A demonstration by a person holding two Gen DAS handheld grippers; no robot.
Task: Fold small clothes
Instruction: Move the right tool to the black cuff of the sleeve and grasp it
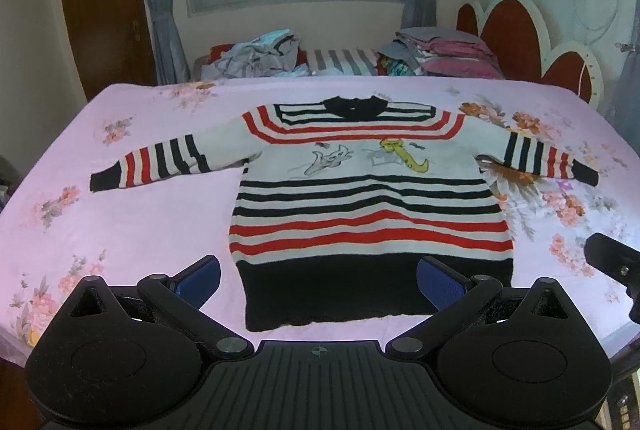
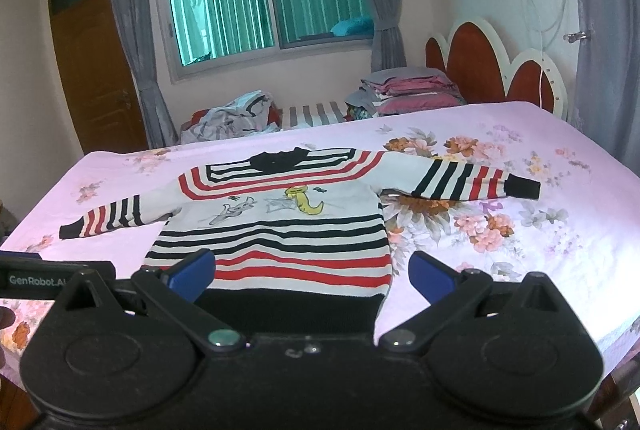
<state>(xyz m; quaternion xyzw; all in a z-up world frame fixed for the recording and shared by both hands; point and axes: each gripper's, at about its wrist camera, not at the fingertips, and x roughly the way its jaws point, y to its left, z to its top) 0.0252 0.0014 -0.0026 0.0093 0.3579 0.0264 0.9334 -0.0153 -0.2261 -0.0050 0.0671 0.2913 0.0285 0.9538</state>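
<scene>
A small striped sweater (image 1: 364, 198) (image 2: 280, 230) in white, black and red, with a cartoon print on the chest, lies flat and face up on the pink floral bedsheet (image 1: 120, 222) (image 2: 520, 270). Both sleeves are spread out sideways. Its black hem points toward me. My left gripper (image 1: 320, 282) hovers open just above the near hem, blue pads wide apart, holding nothing. My right gripper (image 2: 312, 276) is also open over the hem's right part, holding nothing. The right gripper's body (image 1: 612, 262) shows at the right edge of the left wrist view.
Behind the bed lie a crumpled heap of clothes (image 1: 260, 54) (image 2: 232, 114) and a stack of folded bedding (image 1: 440, 54) (image 2: 404, 90). A red and white headboard (image 1: 520, 30) (image 2: 492, 66) stands at the right. A window with grey curtains and a wooden door (image 2: 96, 70) are at the back.
</scene>
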